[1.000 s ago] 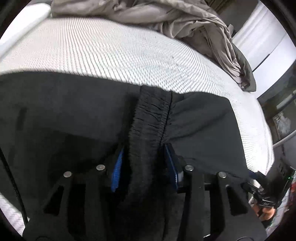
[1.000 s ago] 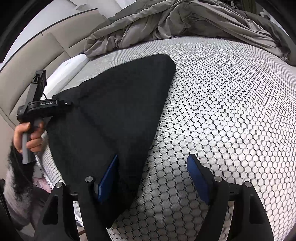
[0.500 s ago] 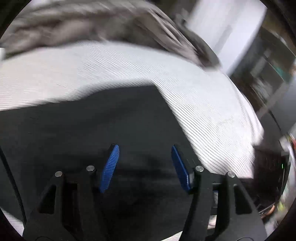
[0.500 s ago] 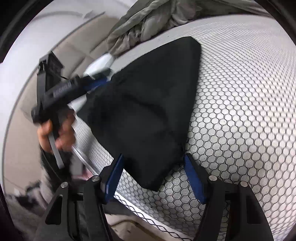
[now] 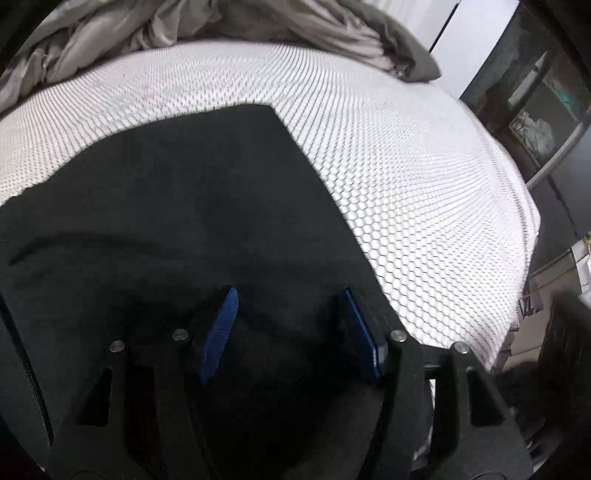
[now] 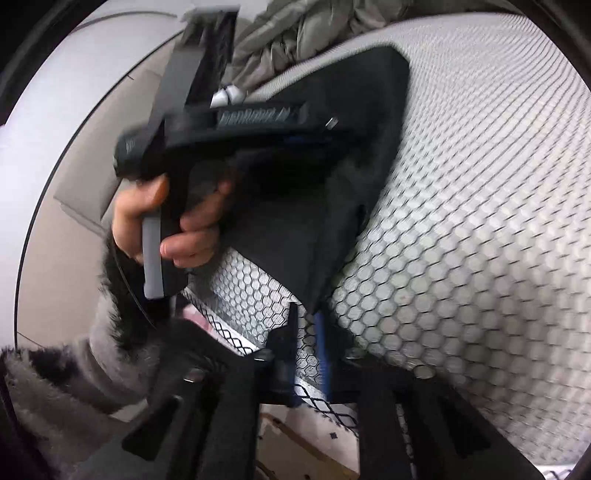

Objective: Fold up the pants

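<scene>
- Left wrist view: The left tool (image 5: 290, 325) hangs low over the black pants (image 5: 177, 229), its two blue pads (image 5: 219, 336) spread wide apart with only dark cloth showing between them and nothing pinched. The pants lie flat on the bed (image 5: 424, 177), covering the near left part of its white honeycomb-patterned sheet, one squared corner pointing toward the far side. A rumpled grey duvet (image 5: 258, 26) is heaped along the far edge of the bed. A dark cabinet (image 5: 535, 96) stands beyond the bed's right side.

- Right wrist view: The right tool (image 6: 306, 343) sits at the near edge of the bed (image 6: 480, 221), its blue pads drawn close together with a narrow gap; motion blur makes it impossible to tell whether the lowest tip of the pants (image 6: 332, 221) is caught between them. The pants stretch away from that tip as a dark wedge toward the grey duvet (image 6: 295, 33). The person's left hand (image 6: 173, 225) grips the handle of the left tool (image 6: 306, 138), which is held just above the pants on their left side. A fuzzy grey and black sleeve (image 6: 92, 350) covers the wrist. A beige padded headboard (image 6: 85, 173) runs along the left.
</scene>
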`<act>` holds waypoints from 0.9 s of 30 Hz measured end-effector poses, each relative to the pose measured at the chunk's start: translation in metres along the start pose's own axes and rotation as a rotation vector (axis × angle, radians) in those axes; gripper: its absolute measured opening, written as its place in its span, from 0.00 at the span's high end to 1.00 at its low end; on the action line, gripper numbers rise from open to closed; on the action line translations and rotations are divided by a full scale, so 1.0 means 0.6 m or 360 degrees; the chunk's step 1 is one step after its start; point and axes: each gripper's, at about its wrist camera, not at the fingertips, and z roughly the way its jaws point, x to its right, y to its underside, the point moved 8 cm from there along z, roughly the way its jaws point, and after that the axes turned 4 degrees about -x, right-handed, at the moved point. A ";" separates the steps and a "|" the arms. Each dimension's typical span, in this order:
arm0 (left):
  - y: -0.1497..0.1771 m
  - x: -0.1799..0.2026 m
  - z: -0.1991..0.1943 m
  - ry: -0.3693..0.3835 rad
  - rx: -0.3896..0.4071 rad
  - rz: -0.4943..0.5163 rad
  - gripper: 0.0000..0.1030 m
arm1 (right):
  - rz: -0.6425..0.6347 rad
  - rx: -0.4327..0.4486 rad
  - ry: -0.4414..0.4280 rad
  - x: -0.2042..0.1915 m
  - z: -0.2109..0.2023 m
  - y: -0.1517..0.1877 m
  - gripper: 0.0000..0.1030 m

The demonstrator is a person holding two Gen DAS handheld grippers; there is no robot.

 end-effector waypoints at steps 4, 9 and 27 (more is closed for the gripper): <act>0.002 0.004 -0.013 0.0012 0.0084 0.0051 0.43 | 0.0185 0.0175 -0.0033 0.022 -0.010 -0.037 0.53; 0.008 -0.006 0.036 -0.0056 0.0000 0.0034 0.43 | 0.0204 0.0070 0.0043 0.025 0.033 -0.031 0.94; 0.147 0.084 0.005 -0.0247 0.0005 0.0579 0.33 | 0.0221 0.0144 0.0134 0.043 0.028 -0.102 0.48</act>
